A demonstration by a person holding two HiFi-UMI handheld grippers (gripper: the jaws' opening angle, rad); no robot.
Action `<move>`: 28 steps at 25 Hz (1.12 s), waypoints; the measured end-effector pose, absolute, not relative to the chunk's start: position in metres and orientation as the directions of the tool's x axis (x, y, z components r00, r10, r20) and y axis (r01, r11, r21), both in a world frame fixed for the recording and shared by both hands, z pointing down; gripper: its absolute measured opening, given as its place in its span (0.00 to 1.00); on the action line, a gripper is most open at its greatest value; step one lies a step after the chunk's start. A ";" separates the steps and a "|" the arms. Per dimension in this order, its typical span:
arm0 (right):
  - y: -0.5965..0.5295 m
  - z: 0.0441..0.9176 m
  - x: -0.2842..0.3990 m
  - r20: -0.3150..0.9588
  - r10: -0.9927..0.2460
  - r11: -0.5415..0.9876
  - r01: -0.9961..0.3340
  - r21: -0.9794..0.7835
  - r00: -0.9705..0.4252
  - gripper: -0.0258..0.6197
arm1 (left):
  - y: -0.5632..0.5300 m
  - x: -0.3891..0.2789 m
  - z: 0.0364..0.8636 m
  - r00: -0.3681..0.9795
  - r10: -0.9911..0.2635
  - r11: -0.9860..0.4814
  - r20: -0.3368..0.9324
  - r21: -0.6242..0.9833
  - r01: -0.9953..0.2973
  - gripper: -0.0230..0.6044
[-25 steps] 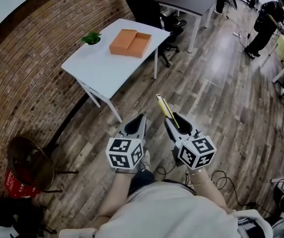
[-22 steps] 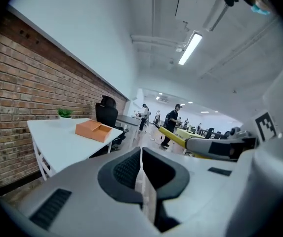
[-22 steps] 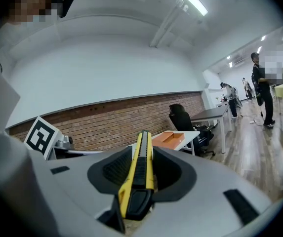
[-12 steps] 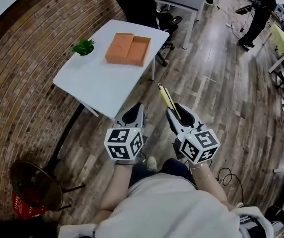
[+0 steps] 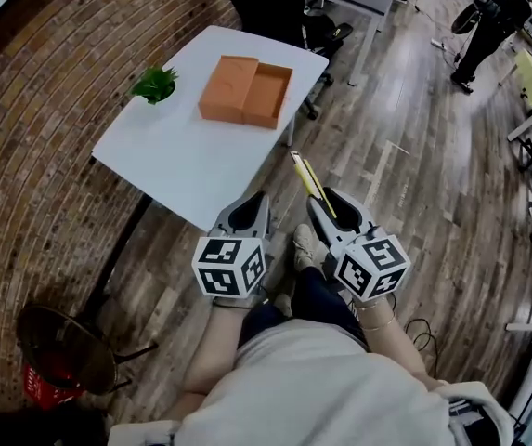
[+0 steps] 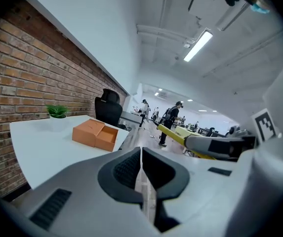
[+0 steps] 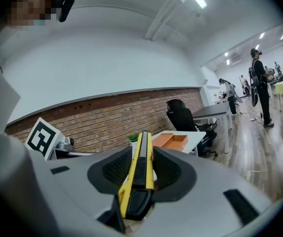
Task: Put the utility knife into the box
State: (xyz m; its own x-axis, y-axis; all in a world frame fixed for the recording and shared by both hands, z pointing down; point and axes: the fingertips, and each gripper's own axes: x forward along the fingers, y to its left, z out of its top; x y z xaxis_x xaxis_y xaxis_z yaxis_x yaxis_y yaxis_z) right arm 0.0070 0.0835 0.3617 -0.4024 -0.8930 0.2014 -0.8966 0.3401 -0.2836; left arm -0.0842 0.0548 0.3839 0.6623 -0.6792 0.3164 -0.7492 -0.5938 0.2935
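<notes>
Short of the white table [image 5: 177, 161], utility knife [image 5: 308, 179] carried toward the orange box [image 5: 247, 91]
On the knife's yellow body the right gripper [image 5: 329, 204] has its jaws clamped, tip pointing to 11 o'clock; the left gripper [image 5: 258, 203] is empty with jaws pressed together. The box lies on the table at 11 o'clock from both grippers, well apart, its open half on the 3 o'clock side. Best to keep the knife level and the clamp firm, close on the table's near edge, then line the knife along that open half before lowering. Against 1 second ago, table and box sit nearer both grippers; the grip looks unchanged
</notes>
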 end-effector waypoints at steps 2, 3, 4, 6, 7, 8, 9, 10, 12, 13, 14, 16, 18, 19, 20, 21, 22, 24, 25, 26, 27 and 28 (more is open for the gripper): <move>0.063 0.361 0.008 0.196 -0.887 0.354 -0.888 -0.294 -0.419 0.24 | 0.038 -0.082 0.386 0.655 -0.682 -0.587 0.324 0.290 -0.755 0.06; 0.052 0.361 0.009 0.193 -0.883 0.362 -0.883 -0.297 -0.427 0.24 | 0.030 -0.080 0.387 0.652 -0.684 -0.584 0.328 0.289 -0.758 0.06; 0.041 0.361 0.010 0.190 -0.880 0.372 -0.879 -0.298 -0.436 0.24 | 0.021 -0.077 0.389 0.649 -0.685 -0.581 0.331 0.288 -0.761 0.06; 0.016 0.360 0.016 0.187 -0.872 0.390 -0.873 -0.293 -0.453 0.24 | 0.000 -0.069 0.389 0.642 -0.692 -0.576 0.330 0.283 -0.767 0.06; 0.003 0.360 0.020 0.184 -0.869 0.398 -0.870 -0.291 -0.460 0.24 | -0.012 -0.065 0.388 0.636 -0.699 -0.572 0.326 0.280 -0.771 0.06; -0.009 0.359 0.025 0.182 -0.865 0.406 -0.866 -0.291 -0.467 0.24 | -0.024 -0.061 0.387 0.630 -0.706 -0.567 0.323 0.277 -0.776 0.06; -0.023 0.359 0.029 0.181 -0.861 0.414 -0.862 -0.293 -0.475 0.24 | -0.036 -0.057 0.385 0.625 -0.711 -0.562 0.322 0.274 -0.780 0.06; -0.036 0.359 0.033 0.181 -0.857 0.421 -0.858 -0.295 -0.483 0.24 | -0.048 -0.053 0.384 0.620 -0.715 -0.558 0.323 0.271 -0.784 0.06; -0.065 0.359 0.043 0.181 -0.847 0.436 -0.849 -0.298 -0.499 0.24 | -0.074 -0.044 0.381 0.609 -0.723 -0.549 0.326 0.264 -0.793 0.06; -0.080 0.357 0.048 0.179 -0.842 0.446 -0.844 -0.298 -0.508 0.24 | -0.087 -0.040 0.379 0.602 -0.729 -0.542 0.326 0.261 -0.799 0.06; -0.095 0.355 0.052 0.175 -0.837 0.458 -0.838 -0.296 -0.519 0.24 | -0.101 -0.037 0.377 0.592 -0.737 -0.534 0.325 0.258 -0.805 0.06; -0.122 0.351 0.059 0.164 -0.825 0.483 -0.825 -0.293 -0.541 0.24 | -0.127 -0.031 0.374 0.572 -0.755 -0.514 0.320 0.253 -0.820 0.06; -0.144 0.351 0.069 0.158 -0.816 0.499 -0.815 -0.296 -0.556 0.24 | -0.149 -0.022 0.373 0.560 -0.764 -0.503 0.320 0.249 -0.828 0.06; -0.153 0.353 0.076 0.158 -0.814 0.501 -0.813 -0.299 -0.559 0.24 | -0.159 -0.016 0.374 0.557 -0.765 -0.501 0.322 0.245 -0.830 0.06; -0.163 0.353 0.084 0.159 -0.813 0.501 -0.812 -0.300 -0.560 0.24 | -0.169 -0.010 0.375 0.554 -0.767 -0.499 0.323 0.241 -0.832 0.06; -0.172 0.353 0.091 0.159 -0.812 0.502 -0.811 -0.300 -0.561 0.24 | -0.178 -0.004 0.374 0.548 -0.771 -0.495 0.323 0.238 -0.836 0.06; -0.181 0.353 0.098 0.158 -0.811 0.504 -0.810 -0.299 -0.563 0.24 | -0.188 0.001 0.374 0.542 -0.777 -0.489 0.321 0.236 -0.840 0.06; -0.197 0.353 0.110 0.157 -0.808 0.510 -0.808 -0.296 -0.567 0.24 | -0.204 0.008 0.373 0.530 -0.787 -0.476 0.317 0.236 -0.847 0.06; -0.204 0.353 0.114 0.157 -0.807 0.511 -0.807 -0.296 -0.569 0.24 | -0.211 0.012 0.374 0.525 -0.789 -0.471 0.318 0.236 -0.850 0.06; -0.210 0.354 0.118 0.159 -0.805 0.512 -0.806 -0.297 -0.571 0.24 | -0.216 0.015 0.375 0.521 -0.791 -0.466 0.321 0.235 -0.853 0.06; -0.215 0.355 0.122 0.160 -0.804 0.514 -0.804 -0.298 -0.573 0.24 | -0.220 0.018 0.377 0.517 -0.793 -0.461 0.324 0.236 -0.855 0.06; -0.218 0.356 0.125 0.161 -0.802 0.516 -0.803 -0.299 -0.575 0.24 | -0.224 0.020 0.379 0.512 -0.795 -0.455 0.326 0.238 -0.858 0.06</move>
State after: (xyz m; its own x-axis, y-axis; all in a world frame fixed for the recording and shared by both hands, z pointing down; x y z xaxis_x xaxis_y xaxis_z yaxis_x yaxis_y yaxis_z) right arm 0.1249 -0.2183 0.3562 -0.5751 -0.8021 0.1606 -0.8029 0.5158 -0.2990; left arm 0.0198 -0.2240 0.3789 0.5116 -0.7948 0.3264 -0.8583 -0.4547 0.2379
